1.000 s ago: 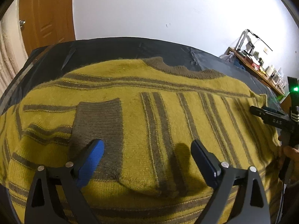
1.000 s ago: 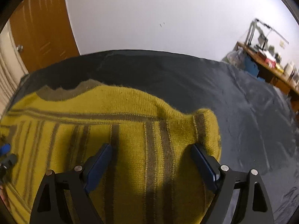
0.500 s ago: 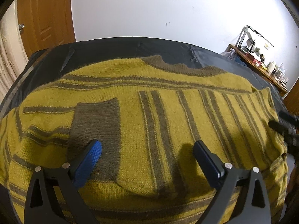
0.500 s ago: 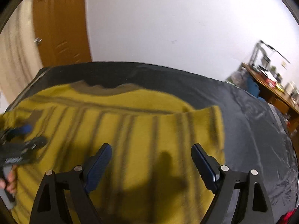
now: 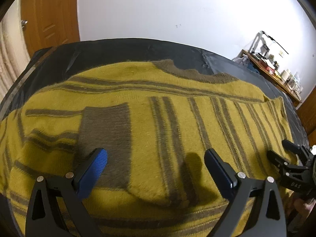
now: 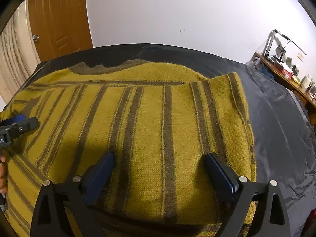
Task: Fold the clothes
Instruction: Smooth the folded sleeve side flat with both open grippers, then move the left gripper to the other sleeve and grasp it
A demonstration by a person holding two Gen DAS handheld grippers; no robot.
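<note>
My left hand-held gripper (image 5: 155, 165) hovered with its jaws spread wide and nothing between them, just above the near part of the mustard-yellow knitted sweater with brown stripes (image 5: 177, 122). The sweater lay spread over the dark sheet-covered bench (image 5: 110, 49), its brown collar (image 5: 189, 72) at the far edge and a brown ribbed sleeve cuff (image 5: 106, 130) folded in across the body at the left.

My right hand-held gripper (image 6: 159, 165) was released too; its jaws had just been opening wider, and they held no cloth, only hanging over the striped fabric near the sweater's right edge (image 6: 244, 118). That edge looked already turned in over the body, with bare dark sheet to the right of it.

I judged the knit to be thick, soft and limp, fairly light, fuzzy enough not to slip from the pads, but ready to sag and stretch if lifted by a single point. Fragile it was not, though loose yarn could snag. I reckoned the best hold was on the near hem, one pinch toward each side through all layers, so the fold could be carried evenly toward the collar.
</note>
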